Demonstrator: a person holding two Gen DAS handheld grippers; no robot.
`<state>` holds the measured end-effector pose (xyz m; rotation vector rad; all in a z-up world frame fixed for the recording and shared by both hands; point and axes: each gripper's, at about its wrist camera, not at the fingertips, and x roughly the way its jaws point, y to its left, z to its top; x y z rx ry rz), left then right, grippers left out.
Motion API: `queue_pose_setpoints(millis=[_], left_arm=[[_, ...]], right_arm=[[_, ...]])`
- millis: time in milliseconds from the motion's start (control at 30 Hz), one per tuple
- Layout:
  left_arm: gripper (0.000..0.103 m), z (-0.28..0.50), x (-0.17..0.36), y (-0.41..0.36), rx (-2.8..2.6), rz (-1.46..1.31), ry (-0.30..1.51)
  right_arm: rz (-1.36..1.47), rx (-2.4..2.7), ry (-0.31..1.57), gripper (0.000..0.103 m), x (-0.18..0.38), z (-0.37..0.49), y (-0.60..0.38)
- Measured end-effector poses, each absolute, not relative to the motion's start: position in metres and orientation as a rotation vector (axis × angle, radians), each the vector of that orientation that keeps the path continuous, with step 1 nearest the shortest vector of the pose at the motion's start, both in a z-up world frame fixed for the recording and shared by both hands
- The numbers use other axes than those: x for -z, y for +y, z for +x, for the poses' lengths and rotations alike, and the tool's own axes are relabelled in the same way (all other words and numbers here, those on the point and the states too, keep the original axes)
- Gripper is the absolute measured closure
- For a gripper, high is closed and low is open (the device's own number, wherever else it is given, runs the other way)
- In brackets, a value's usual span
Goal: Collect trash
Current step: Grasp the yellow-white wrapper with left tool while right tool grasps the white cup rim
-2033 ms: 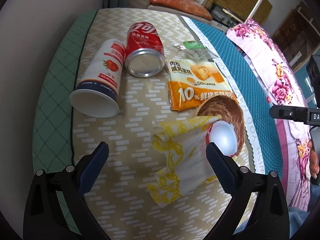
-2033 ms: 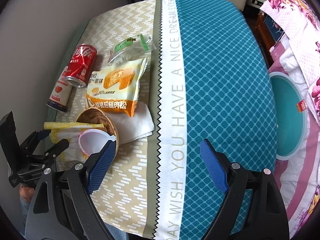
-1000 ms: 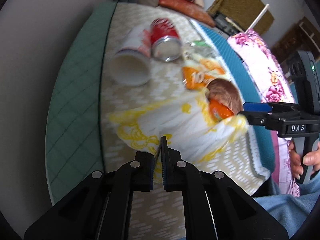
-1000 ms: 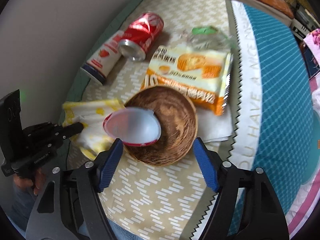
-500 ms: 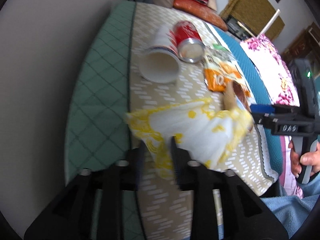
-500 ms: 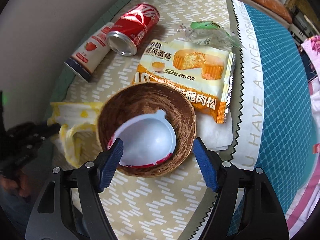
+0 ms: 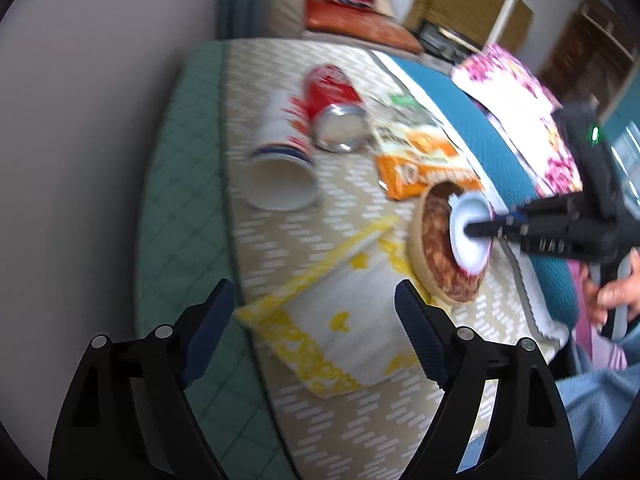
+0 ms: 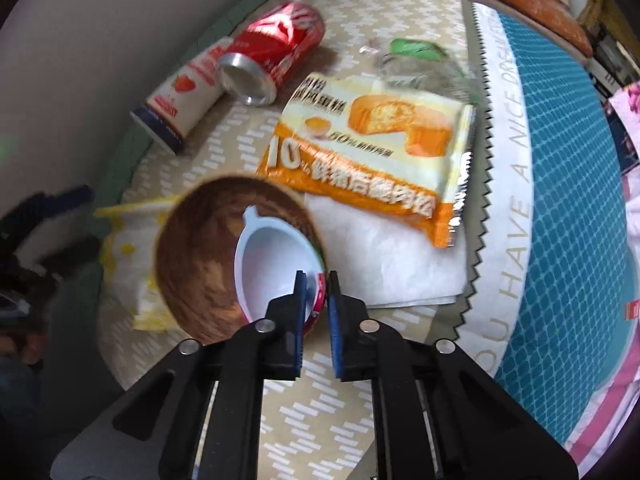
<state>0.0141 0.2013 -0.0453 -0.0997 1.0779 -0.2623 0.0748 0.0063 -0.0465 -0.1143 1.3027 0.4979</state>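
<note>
Trash: one can [image 8: 276, 56], two cups, two wrappers. Right gripper [image 8: 316, 286] pinches white cup [image 8: 272, 264] in brown bowl [image 8: 200, 248]; left gripper [image 7: 312, 308] gapes above yellow bag [image 7: 344, 320].

Both cameras ride behind their own fingers and look down at a slant onto the patterned tabletop [image 7: 352, 184]. The left wrist view sits back from the near-left edge, facing across toward the room's far shelves, with the right gripper [image 7: 470, 230] entering from its right side. The right wrist view hangs closer, facing forward and leftward over the brown bowl [image 8: 192, 264]. Both share the bowl [image 7: 436, 256], red can [image 7: 332, 92] [image 8: 280, 44], paper cup [image 7: 280, 168] [image 8: 180, 100] and orange snack wrapper [image 7: 424, 168] [image 8: 376, 152].
</note>
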Motion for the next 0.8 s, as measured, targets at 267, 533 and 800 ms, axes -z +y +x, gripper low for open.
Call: queue_pose_setpoints(millis=[267,533,800], left_arm=[[0.02,0.008,0.07,0.162,0.458,-0.044,1.179],[0.03,0.003,0.081,0.132,0.378,0.069,1.177],[0.074,0.018,0.078,0.154,0.239,-0.021,1.17]], right_arm=[[-0.036,-0.454,1.262,0.095,0.024,0.079,-0.027],[0.037,-0.448,1.294,0.094,0.025,0.073,-0.063],[0.009,-0.402,1.28,0.092,0.034,0.073,-0.067]])
